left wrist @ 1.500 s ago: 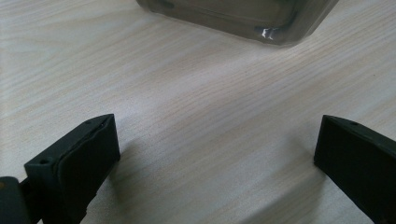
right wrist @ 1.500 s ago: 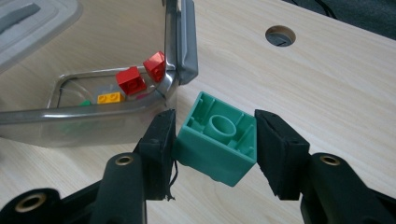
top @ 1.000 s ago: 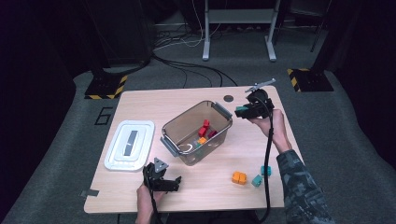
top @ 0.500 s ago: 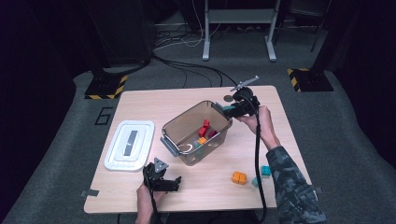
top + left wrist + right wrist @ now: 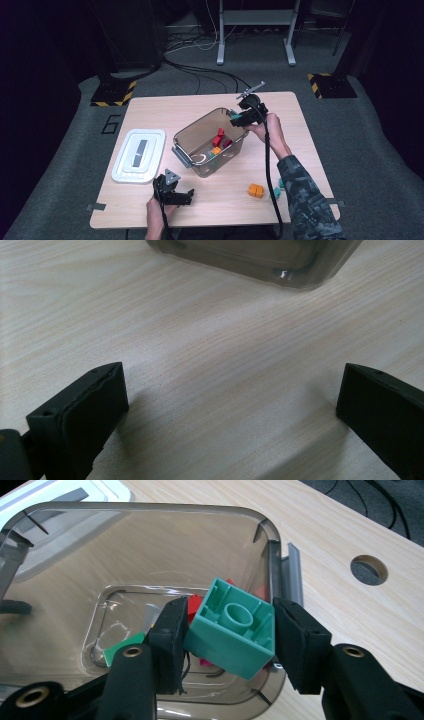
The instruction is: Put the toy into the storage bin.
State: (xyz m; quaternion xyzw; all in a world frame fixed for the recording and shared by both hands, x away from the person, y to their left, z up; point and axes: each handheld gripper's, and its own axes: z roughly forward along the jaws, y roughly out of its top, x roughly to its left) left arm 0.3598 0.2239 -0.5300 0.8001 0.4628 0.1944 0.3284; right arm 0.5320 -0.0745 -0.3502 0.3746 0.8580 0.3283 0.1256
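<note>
A clear grey plastic bin [image 5: 186, 140] stands at the table's middle with red, orange and green blocks inside [image 5: 219, 136]. My right gripper [image 5: 237, 118] hovers over the bin's far right corner, shut on a teal block [image 5: 231, 627] whose hollow underside faces the camera. Below it the open bin [image 5: 125, 540] shows red and green pieces. My left gripper [image 5: 175, 196] rests on the table near the front edge, open, with bare wood between its jaws; the bin's corner [image 5: 295, 270] lies ahead of it.
A white lid [image 5: 139, 154] lies left of the bin. An orange block [image 5: 256, 190] and a teal block [image 5: 276, 191] sit on the table at front right. A round hole [image 5: 369, 569] is cut in the tabletop beyond the bin.
My right gripper has carried the teal block leftward from the table's right side to above the bin's far corner. The left gripper has stayed put.
</note>
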